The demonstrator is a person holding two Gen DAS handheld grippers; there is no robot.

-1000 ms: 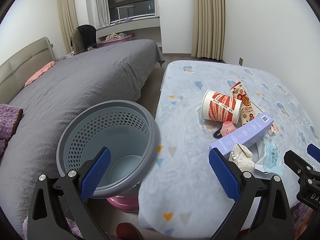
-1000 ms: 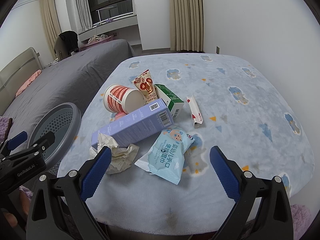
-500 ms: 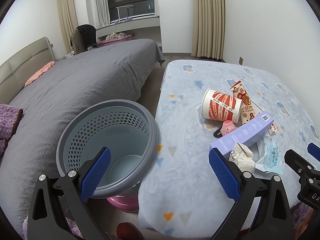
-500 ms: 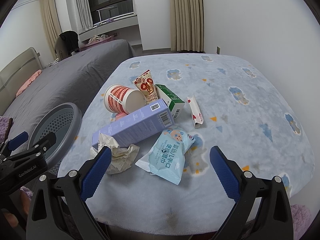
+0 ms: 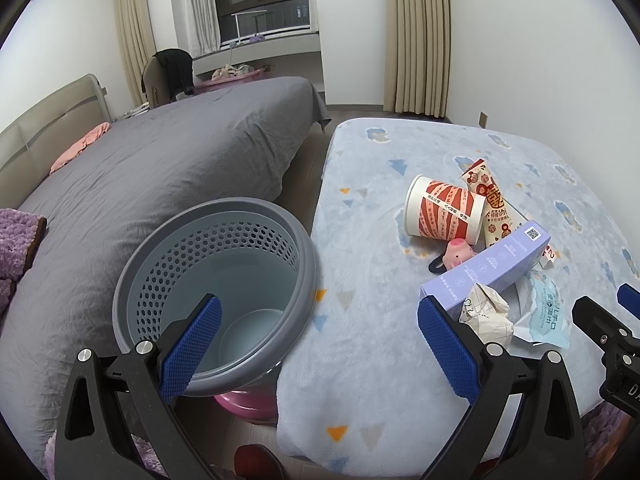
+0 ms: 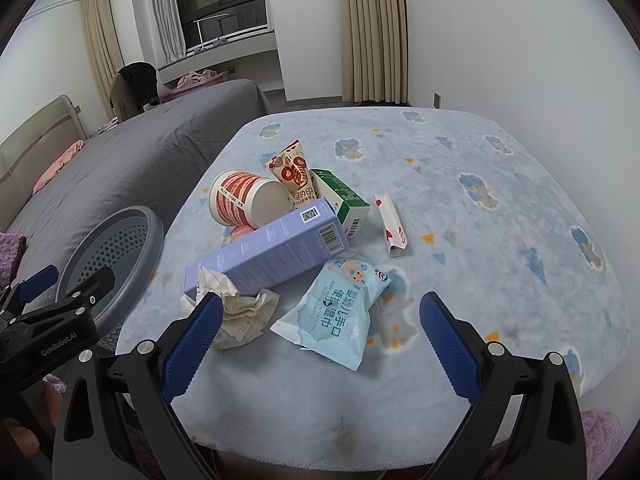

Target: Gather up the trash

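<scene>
Trash lies on a light blue blanket-covered table (image 6: 500, 240): a red-striped paper cup (image 6: 244, 204) on its side, a snack packet (image 6: 294, 176), a green carton (image 6: 340, 198), a purple box (image 6: 272, 250), crumpled paper (image 6: 236, 308), a blue wipes pack (image 6: 336, 312) and a small white wrapper (image 6: 390, 222). A grey perforated bin (image 5: 216, 288) stands left of the table. My left gripper (image 5: 320, 348) is open and empty, over the bin's edge. My right gripper (image 6: 320, 344) is open and empty, just before the wipes pack.
A grey bed (image 5: 160, 168) lies left of the bin. A small pink pig toy (image 5: 456, 254) lies by the cup. A pink stool (image 5: 244, 404) shows under the bin. The white wall (image 6: 520, 40) is behind the table.
</scene>
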